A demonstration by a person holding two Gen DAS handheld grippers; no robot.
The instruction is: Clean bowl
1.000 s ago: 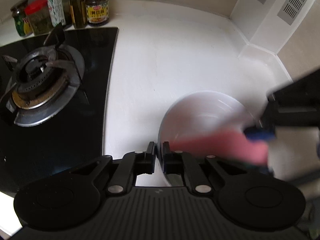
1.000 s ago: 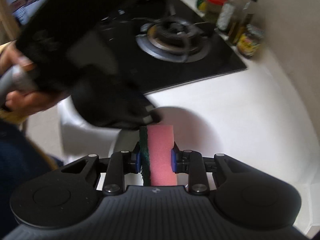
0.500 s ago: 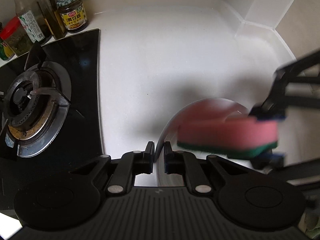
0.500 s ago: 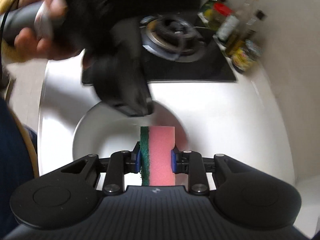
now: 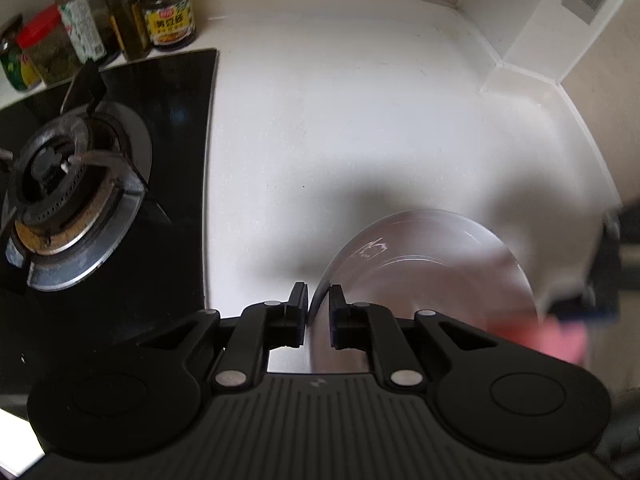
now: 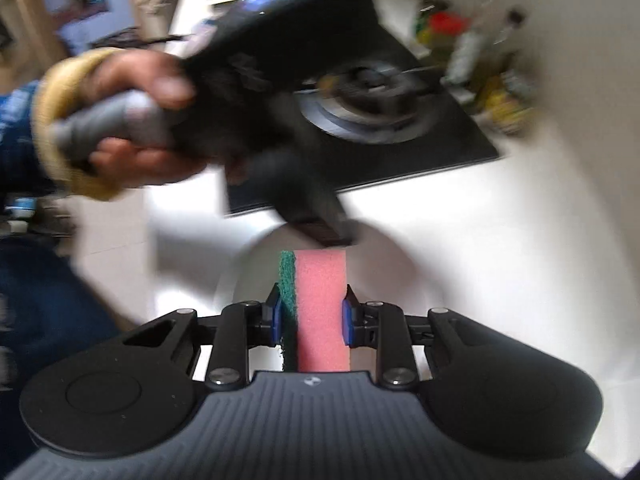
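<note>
Half a second ago the sponge sat across the bowl's mouth in the left wrist view; now it has slid to the lower right edge of that view, a blurred pink patch beside the bowl's far rim. The right tool (image 6: 311,312) is clamped on the sponge (image 6: 316,308), blue pads pressing its green scouring layer on one side and pink foam on the other, the sponge standing on edge between them. Just past its tip, the right wrist view shows the left tool (image 6: 328,236), blurred, gripped by the person's left hand (image 6: 136,128) in a yellow cuff, something the left view cannot show. The left wrist view instead shows the left tool (image 5: 318,308) closed on the near rim of the bowl (image 5: 424,264), one finger outside the wall and one inside, with the bowl tilted so its white interior faces the camera. In the right view the bowl (image 6: 380,280) is only a pale curve around the sponge. The bowl is over the white surface (image 5: 340,120), beside the black gas hob (image 5: 76,184). Jars and bottles (image 5: 120,28) stand at the back behind the hob, sharp in the left view and smeared in the right.
</note>
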